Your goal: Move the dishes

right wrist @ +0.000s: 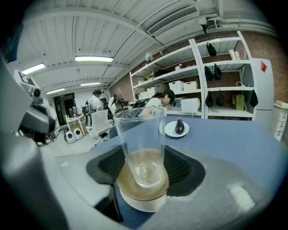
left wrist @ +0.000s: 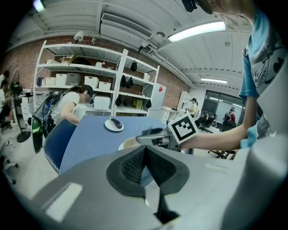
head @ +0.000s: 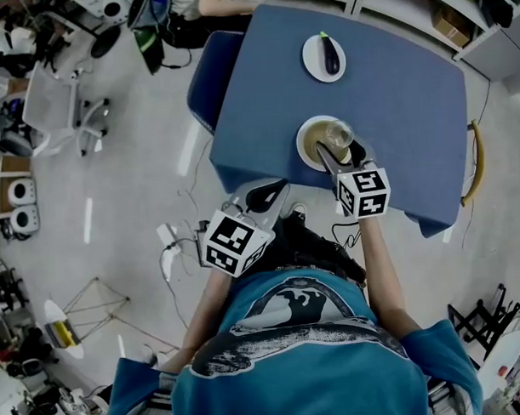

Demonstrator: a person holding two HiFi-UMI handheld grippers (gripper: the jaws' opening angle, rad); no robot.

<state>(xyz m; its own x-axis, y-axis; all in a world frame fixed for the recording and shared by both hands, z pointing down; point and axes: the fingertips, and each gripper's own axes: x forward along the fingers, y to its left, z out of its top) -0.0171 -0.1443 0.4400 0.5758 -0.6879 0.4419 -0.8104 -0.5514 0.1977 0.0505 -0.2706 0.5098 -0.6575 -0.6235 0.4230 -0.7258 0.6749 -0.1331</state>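
Observation:
A clear drinking glass (right wrist: 139, 143) stands upright between the pads of my right gripper (right wrist: 141, 168), which is shut on it just above a tan bowl (right wrist: 144, 197) near the front edge of the blue table (head: 392, 96). From the head view the glass (head: 338, 138) sits over the bowl (head: 313, 145), with the right gripper (head: 336, 153) reaching in from the table's near side. My left gripper (head: 264, 194) hangs off the table close to my body, jaws shut and empty (left wrist: 145, 150). At the table's far end a white plate (head: 313, 60) carries an eggplant (head: 331, 55).
A blue chair (head: 209, 76) is tucked at the table's left side and a wooden chair back (head: 477, 165) at its right. A white swivel chair (head: 61, 107) stands on the floor to the left. A person (left wrist: 67, 105) bends over beyond the table, before white shelves (left wrist: 94, 81).

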